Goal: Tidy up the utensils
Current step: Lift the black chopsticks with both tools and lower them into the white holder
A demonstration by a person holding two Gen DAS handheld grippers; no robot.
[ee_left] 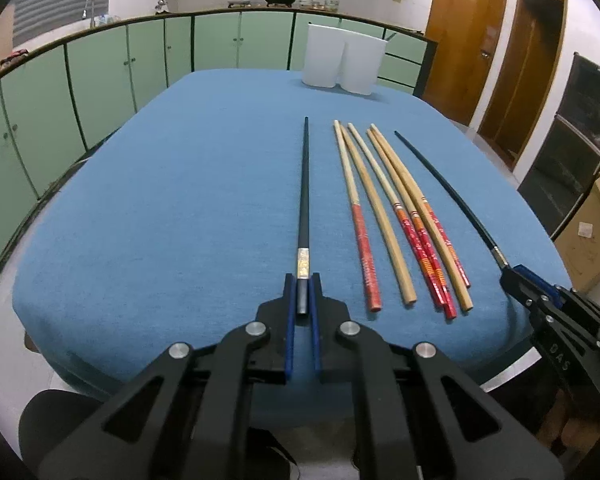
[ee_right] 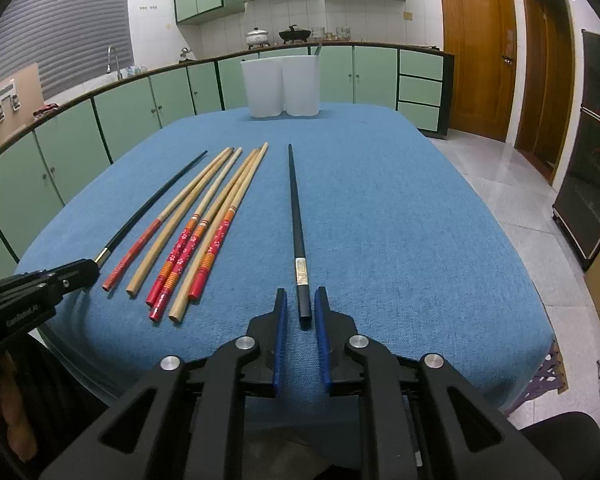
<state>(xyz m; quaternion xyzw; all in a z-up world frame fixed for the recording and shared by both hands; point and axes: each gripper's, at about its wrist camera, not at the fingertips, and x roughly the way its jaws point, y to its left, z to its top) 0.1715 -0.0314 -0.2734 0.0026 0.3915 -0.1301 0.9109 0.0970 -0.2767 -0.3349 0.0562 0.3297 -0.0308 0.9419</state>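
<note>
**Sorting chopsticks on a blue-clothed surface [ee_left: 160, 220], seen from both wrist views.**

- **Far left:** the left gripper [ee_left: 301, 280] is clamping its jaws on the near end of the left black chopstick [ee_left: 305, 200]. The chopstick is lying flat and pointing toward the far edge.
- **Centre:** the wooden chopsticks [ee_left: 404, 216], some plain and some with red-patterned handles, are lying in a loose fan. Several are touching or overlapping, and neither gripper is touching them.
- **Right:** the right black chopstick [ee_right: 296, 216] is also lying flat. The right gripper [ee_right: 300, 291] is straddling its near end with the jaws slightly parted. A gap is showing on each side, so the pads are not pressing on it.
- **Far end:** two white containers [ee_right: 262, 88] are standing side by side and touching, well apart from every chopstick. A thin grey thing [ee_right: 318, 50] is showing above the right one's rim, and nothing else of their contents is showing.

Judged from this layout, the task is sitting at an early stage. Every visible chopstick is still on the cloth, only the black pair is being addressed, and the wooden group is waiting to be gathered and moved.
</note>
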